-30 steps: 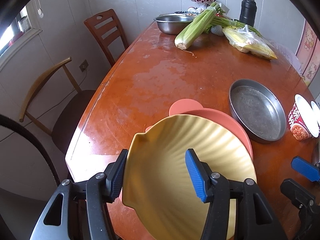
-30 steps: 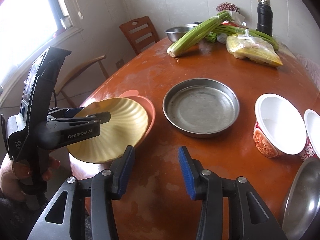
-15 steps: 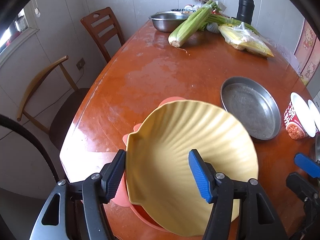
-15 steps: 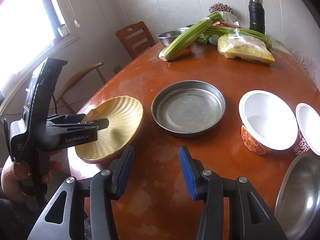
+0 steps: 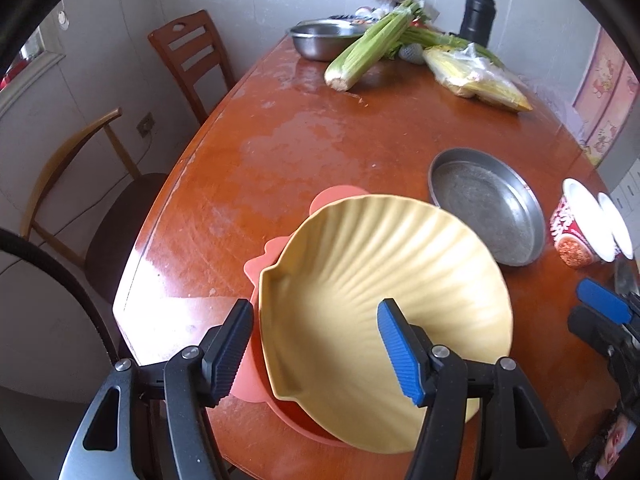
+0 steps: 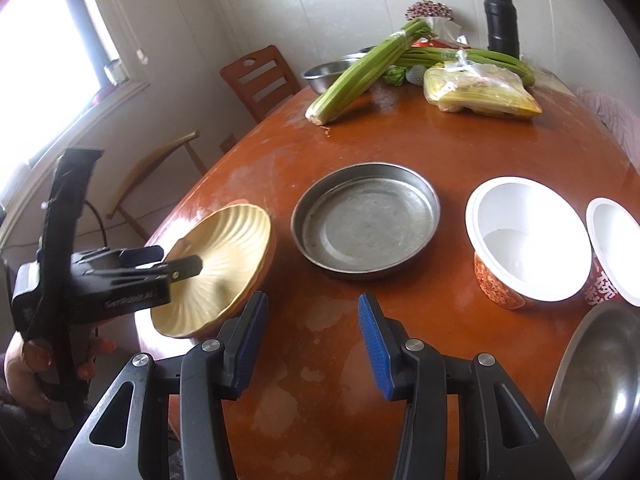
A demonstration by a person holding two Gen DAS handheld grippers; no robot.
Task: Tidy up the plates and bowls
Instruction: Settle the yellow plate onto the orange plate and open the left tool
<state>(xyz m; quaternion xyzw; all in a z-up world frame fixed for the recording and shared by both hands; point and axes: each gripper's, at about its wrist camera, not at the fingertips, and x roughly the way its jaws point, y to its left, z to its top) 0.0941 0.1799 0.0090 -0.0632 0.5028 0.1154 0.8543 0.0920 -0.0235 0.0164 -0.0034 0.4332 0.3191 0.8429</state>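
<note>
A yellow shell-shaped plate [image 5: 360,272] lies nested on an orange plate [image 5: 340,197] at the near left end of the table. My left gripper [image 5: 316,312] straddles the yellow plate's near rim, one finger over its inside and one outside, pads standing off it; it looks open. From the right wrist view the left gripper [image 6: 180,266] reaches over the yellow plate [image 6: 228,240]. My right gripper [image 6: 312,304] hovers open over bare table, nothing between its fingers. A round metal pan [image 6: 366,220] sits just beyond it.
Two red-and-white bowls [image 6: 528,240] [image 6: 616,248] and a steel bowl [image 6: 600,384] stand at the right. Celery [image 5: 368,48], a bag of corn [image 5: 476,80], a steel basin [image 5: 320,40] and a black flask [image 5: 478,20] crowd the far end. Chairs [image 5: 188,60] line the left edge.
The yellow plate has come down from a tilted hold to rest on the orange plate, and the left jaws have widened off its rim. The right gripper has hardly moved.
</note>
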